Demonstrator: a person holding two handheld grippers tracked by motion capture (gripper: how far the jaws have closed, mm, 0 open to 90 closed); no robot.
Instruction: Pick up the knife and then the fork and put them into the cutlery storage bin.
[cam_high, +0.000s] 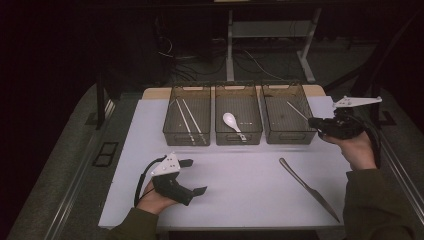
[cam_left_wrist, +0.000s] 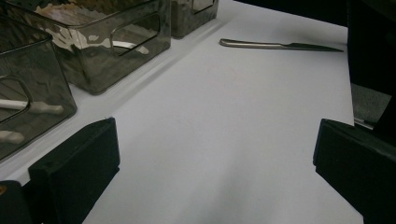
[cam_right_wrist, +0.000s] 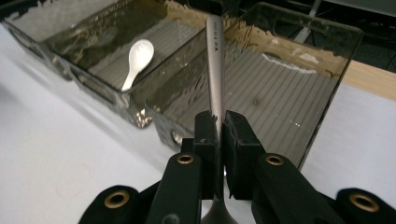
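My right gripper (cam_high: 314, 121) is shut on a slim metal utensil (cam_high: 296, 110) and holds it at the right-hand smoked plastic bin (cam_high: 287, 136). In the right gripper view the pads (cam_right_wrist: 208, 133) pinch the utensil's neck. Its handle (cam_right_wrist: 215, 60) points up and away over that bin's ribbed floor (cam_right_wrist: 280, 93). My left gripper (cam_high: 195, 176) rests low over the white table near its front left, open, with nothing between its fingers (cam_left_wrist: 74, 172). A table knife (cam_high: 307, 189) lies flat on the table at the front right, shown too in the left gripper view (cam_left_wrist: 280, 45).
Three smoked bins stand in a row at the back of the white table (cam_high: 240, 185). The left bin (cam_high: 186, 137) holds chopsticks (cam_high: 187, 120). A white soup spoon (cam_high: 232, 122) lies in the middle bin (cam_high: 238, 136). Dark floor and desk legs lie beyond.
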